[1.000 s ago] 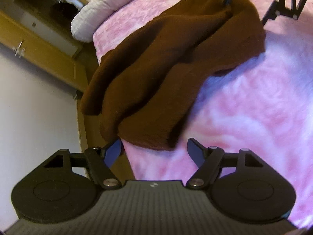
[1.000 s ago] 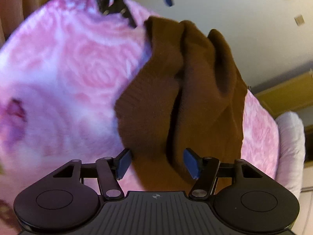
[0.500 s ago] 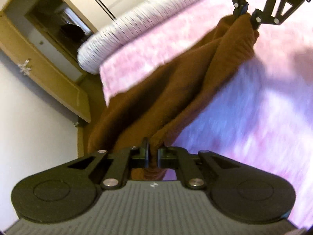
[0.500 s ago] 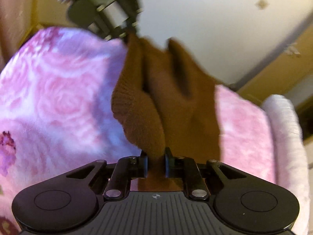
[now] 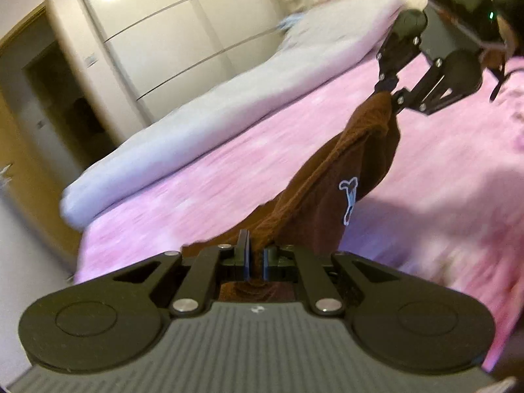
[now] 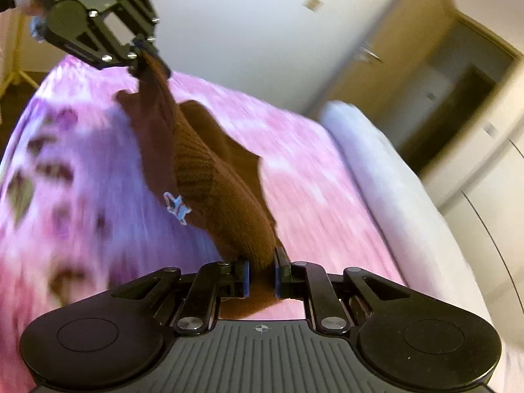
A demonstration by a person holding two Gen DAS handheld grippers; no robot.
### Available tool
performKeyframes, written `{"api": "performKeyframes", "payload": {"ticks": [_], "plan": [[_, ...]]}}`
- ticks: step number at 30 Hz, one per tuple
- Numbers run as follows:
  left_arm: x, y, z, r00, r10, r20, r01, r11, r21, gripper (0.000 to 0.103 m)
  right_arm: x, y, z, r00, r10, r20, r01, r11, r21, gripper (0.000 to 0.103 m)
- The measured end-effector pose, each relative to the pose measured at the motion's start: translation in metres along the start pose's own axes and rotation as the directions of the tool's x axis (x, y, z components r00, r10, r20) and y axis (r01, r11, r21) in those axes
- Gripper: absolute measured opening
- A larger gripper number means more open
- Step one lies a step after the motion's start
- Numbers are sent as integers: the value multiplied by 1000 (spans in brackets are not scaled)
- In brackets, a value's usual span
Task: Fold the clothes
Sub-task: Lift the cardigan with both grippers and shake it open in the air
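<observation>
Brown knit garment (image 5: 330, 177), bunched, stretched taut, small white emblem (image 5: 348, 201)

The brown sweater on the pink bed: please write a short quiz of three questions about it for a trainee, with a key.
1. True or false: the brown sweater lies flat on the pink blanket.
2. Which tools are shut on the sweater? A) only the left tool B) only the right tool C) both
3. Fill in: the small white and blue ______ shows on the sweater's side.

Key:
1. False; it is stretched between the two tools, lifted above the blanket.
2. C; each pinches one end.
3. Patch; its picture is too blurred to read.
</observation>
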State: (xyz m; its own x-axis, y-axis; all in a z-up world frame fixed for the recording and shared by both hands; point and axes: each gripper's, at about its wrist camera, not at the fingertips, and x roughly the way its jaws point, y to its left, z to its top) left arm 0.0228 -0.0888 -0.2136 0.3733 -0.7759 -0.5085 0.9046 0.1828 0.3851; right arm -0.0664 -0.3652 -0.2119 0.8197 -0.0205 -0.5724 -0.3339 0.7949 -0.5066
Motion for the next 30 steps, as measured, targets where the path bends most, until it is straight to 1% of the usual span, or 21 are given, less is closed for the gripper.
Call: {"api": "performKeyframes", "payload": {"ticks": [3, 6, 9, 11, 13, 16, 19, 22, 26, 28, 30], "plan": [[16, -58, 21, 994, -84, 69, 85, 996, -7, 5, -53, -8, -60, 995, -83, -46, 86, 995, 56, 12], [28, -103, 30, 983, -150, 110, 149, 989, 13, 5, -90, -3, -107, 983, -158, -89, 168, 978, 121, 12], [27, -137, 25, 977, -170, 132, 163, 985, 56, 5, -113, 13, -141, 974, -208, -89, 220, 962, 164, 12], [33, -143, 21, 976, -167, 138, 159, 985, 64, 5, -123, 23, -162, 971, -227, -73, 237, 953, 190, 12], [40, -144, 18, 978, -154, 139, 148, 988, 51, 5, -126, 32, -171, 970, -236, -51, 241, 948, 208, 12], [44, -146, 17, 982, -120, 144, 117, 993, 31, 5, -128, 38, -176, 973, -229, -29, 230, 950, 212, 12], [31, -157, 19, 985, -77, 154, 70, 996, 50, 5, -135, 38, -176, 975, -221, -18, 221, 957, 189, 12], [26, -168, 28, 984, -57, 167, 40, 994, 98, 5, -143, 41, -175, 976, -219, -10, 217, 962, 163, 12], [-10, -196, 29, 980, -56, 190, 26, 987, 156, 4, -172, 55, -179, 970, -243, 18, 239, 961, 139, 12], [-28, -211, 30, 979, -61, 193, 33, 988, 149, 4, -189, 63, -182, 965, -259, 33, 252, 958, 134, 12], [-49, -225, 32, 978, -67, 195, 42, 991, 130, 4, -213, 73, -184, 962, -271, 39, 260, 950, 173, 12]]}}
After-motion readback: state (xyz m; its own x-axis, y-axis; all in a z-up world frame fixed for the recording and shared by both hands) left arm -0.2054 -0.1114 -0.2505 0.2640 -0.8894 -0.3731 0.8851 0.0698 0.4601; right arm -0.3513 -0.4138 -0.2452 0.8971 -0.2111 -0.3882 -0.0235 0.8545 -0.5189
